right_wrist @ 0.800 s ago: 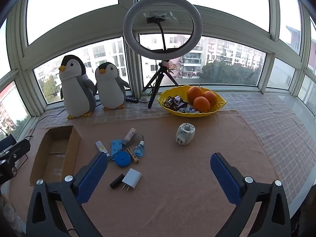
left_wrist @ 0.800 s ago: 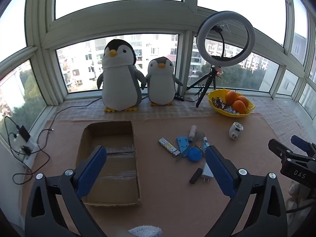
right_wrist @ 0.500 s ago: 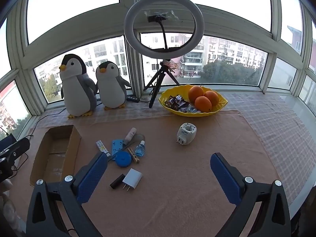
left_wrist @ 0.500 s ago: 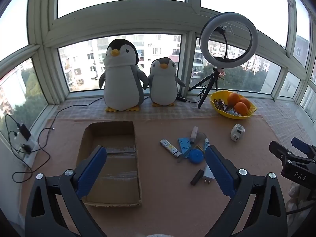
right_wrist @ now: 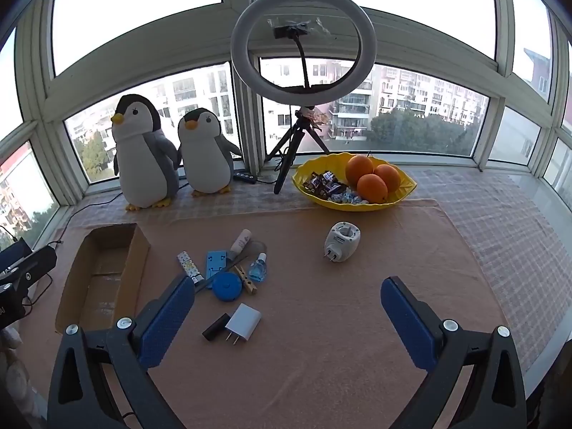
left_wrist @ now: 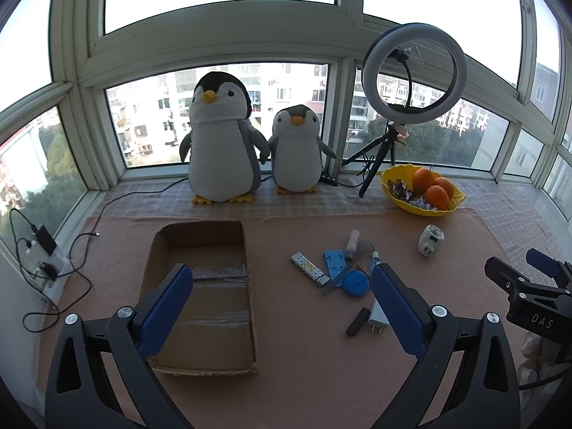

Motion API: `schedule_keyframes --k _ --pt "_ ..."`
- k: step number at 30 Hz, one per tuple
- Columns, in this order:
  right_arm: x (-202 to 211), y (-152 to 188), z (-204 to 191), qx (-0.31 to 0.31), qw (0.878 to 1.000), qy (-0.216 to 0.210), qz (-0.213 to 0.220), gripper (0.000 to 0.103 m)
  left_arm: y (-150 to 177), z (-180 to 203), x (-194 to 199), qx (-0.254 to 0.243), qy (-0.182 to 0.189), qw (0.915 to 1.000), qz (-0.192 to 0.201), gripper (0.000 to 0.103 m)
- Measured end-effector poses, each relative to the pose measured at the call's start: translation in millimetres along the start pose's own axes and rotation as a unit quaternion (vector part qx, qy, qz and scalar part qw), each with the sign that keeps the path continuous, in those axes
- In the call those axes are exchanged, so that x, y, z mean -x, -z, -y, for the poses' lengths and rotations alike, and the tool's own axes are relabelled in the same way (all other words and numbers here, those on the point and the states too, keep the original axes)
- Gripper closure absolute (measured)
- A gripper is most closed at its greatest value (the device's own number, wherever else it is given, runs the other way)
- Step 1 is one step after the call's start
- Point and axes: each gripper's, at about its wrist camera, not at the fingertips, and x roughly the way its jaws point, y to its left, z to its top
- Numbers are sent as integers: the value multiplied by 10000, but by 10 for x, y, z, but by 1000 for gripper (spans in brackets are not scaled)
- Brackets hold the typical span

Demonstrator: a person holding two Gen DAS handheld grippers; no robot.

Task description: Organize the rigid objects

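Both my grippers are spread wide with nothing between the pads: left gripper [left_wrist: 280,286] hangs over the near end of the cardboard box [left_wrist: 200,236], right gripper [right_wrist: 287,298] over bare orange cloth [right_wrist: 357,357]. The box sits at the cloth's left side, open top. The rigid bits lie in a loose cluster right of it: white charger [right_wrist: 243,325] touching a black stick [right_wrist: 215,326], blue round case [right_wrist: 225,286], clothespin [right_wrist: 246,279], small blue bottle [right_wrist: 258,270], patterned lighter [right_wrist: 189,266]. White plug adapter [right_wrist: 341,241] lies apart, near the yellow bowl [right_wrist: 404,193].
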Motion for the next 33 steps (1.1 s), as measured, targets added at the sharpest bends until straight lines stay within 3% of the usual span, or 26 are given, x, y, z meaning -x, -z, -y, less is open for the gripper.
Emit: schedule_keyframes --k 33 --pt "-70 -9 -18 13 9999 -28 -100 0 29 -53 -15 19 1 10000 -6 3"
